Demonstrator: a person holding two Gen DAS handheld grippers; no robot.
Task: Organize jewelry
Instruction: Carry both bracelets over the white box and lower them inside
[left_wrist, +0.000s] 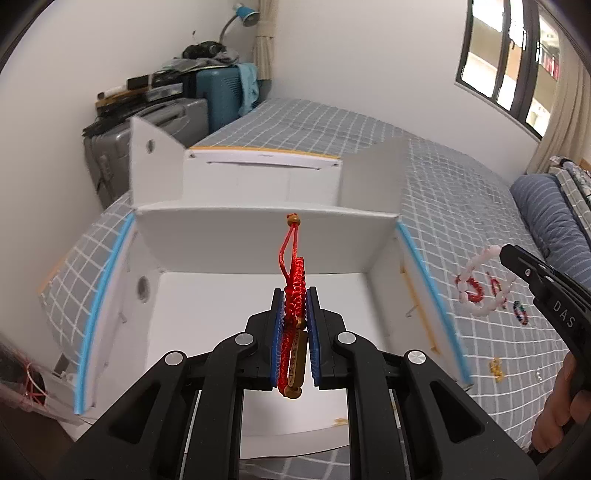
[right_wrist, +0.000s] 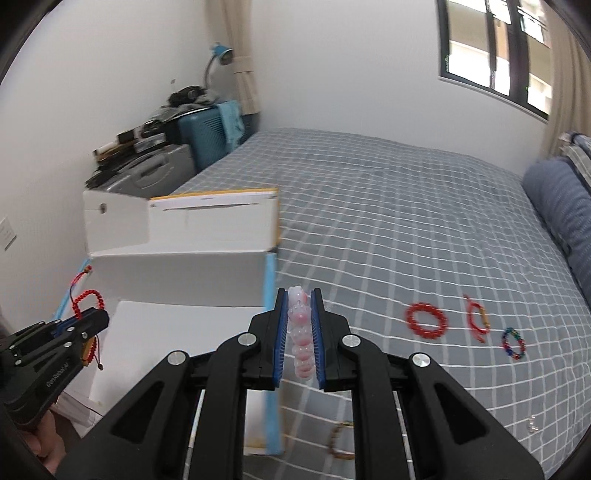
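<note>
My left gripper (left_wrist: 295, 295) is shut on a red woven cord bracelet (left_wrist: 294, 284) with a brass tube charm; it hangs over the open white cardboard box (left_wrist: 207, 306) on the bed. My right gripper (right_wrist: 299, 295) is shut on a pink-and-white bead bracelet (right_wrist: 301, 332), held above the bedspread just right of the box's blue-taped edge (right_wrist: 271, 291). In the left wrist view the right gripper (left_wrist: 502, 251) shows at the right with the pink bead bracelet (left_wrist: 480, 284) dangling. In the right wrist view the left gripper (right_wrist: 99, 317) appears at the left with the red bracelet (right_wrist: 88, 299).
On the grey checked bedspread (right_wrist: 388, 229) lie a red bead ring (right_wrist: 424, 320), a red cord bracelet (right_wrist: 476, 321), a multicoloured bead ring (right_wrist: 513, 343), a brown bead bracelet (right_wrist: 338, 439) and small clear pieces (right_wrist: 532, 424). Suitcases (left_wrist: 155, 122) stand behind the box; a blue pillow (right_wrist: 561, 199) is right.
</note>
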